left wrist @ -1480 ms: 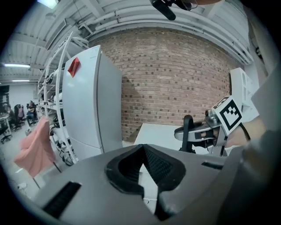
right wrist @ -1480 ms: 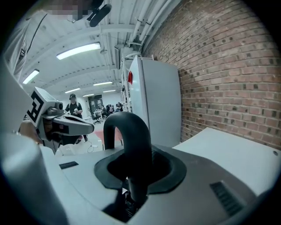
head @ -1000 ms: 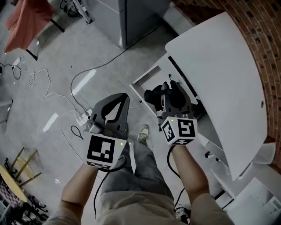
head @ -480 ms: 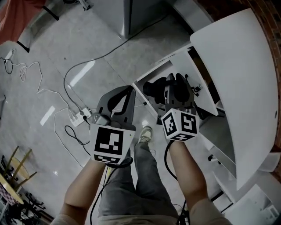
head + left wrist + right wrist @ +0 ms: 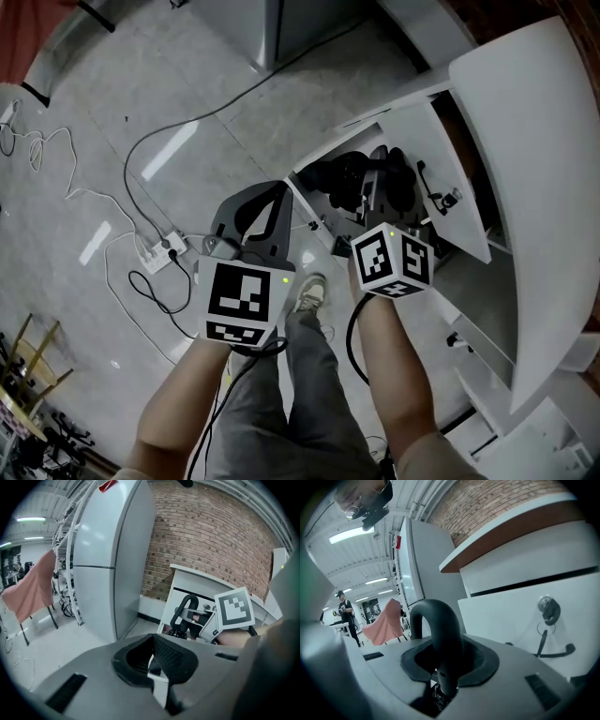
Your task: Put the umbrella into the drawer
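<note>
A black folded umbrella (image 5: 339, 178) with a hooked handle (image 5: 439, 634) hangs at the open white drawer (image 5: 323, 156), under the white desk top. My right gripper (image 5: 379, 187) is shut on the handle, and the hook stands up between its jaws (image 5: 443, 679). In the left gripper view the same handle (image 5: 182, 611) shows ahead, by the right gripper's marker cube. My left gripper (image 5: 272, 192) hovers left of the drawer over the floor. Its jaws (image 5: 157, 665) are together with nothing in them.
A drawer front with a lock and dangling keys (image 5: 547, 609) is close on the right. A tall grey cabinet (image 5: 112, 559) stands to the left of the desk. Cables and a power strip (image 5: 155, 251) lie on the floor. My shoe (image 5: 307, 292) is below the grippers.
Both grippers have sunk toward the open drawer, and the umbrella went down with the right one. The drawer now shows wider in the head view.
</note>
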Action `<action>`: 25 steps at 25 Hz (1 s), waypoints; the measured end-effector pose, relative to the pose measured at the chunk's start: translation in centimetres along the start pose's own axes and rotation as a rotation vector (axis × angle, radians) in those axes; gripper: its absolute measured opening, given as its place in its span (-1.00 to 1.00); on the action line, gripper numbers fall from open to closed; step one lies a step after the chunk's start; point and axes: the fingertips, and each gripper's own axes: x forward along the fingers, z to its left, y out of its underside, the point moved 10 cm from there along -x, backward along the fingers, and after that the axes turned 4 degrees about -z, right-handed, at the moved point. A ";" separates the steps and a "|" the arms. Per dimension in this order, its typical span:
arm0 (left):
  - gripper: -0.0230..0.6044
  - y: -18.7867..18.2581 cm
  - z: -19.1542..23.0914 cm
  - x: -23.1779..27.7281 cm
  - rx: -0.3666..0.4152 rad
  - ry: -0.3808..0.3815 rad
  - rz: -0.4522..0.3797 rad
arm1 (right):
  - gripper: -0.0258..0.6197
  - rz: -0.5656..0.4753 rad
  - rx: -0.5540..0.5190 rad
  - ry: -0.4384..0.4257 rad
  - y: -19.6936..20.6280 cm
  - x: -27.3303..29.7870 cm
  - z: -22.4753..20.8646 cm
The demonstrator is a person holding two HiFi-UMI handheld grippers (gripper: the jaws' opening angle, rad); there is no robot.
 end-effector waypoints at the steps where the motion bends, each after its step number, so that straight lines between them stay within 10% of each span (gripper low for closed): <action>1: -0.90 0.3 -0.1 0.3 -0.002 0.004 0.001 | -0.65 0.001 0.009 0.011 0.5 -0.1 -0.4; 25: -0.90 6.5 -3.2 5.6 0.010 0.091 0.096 | -0.65 -0.044 0.104 0.154 7.8 -1.5 -5.7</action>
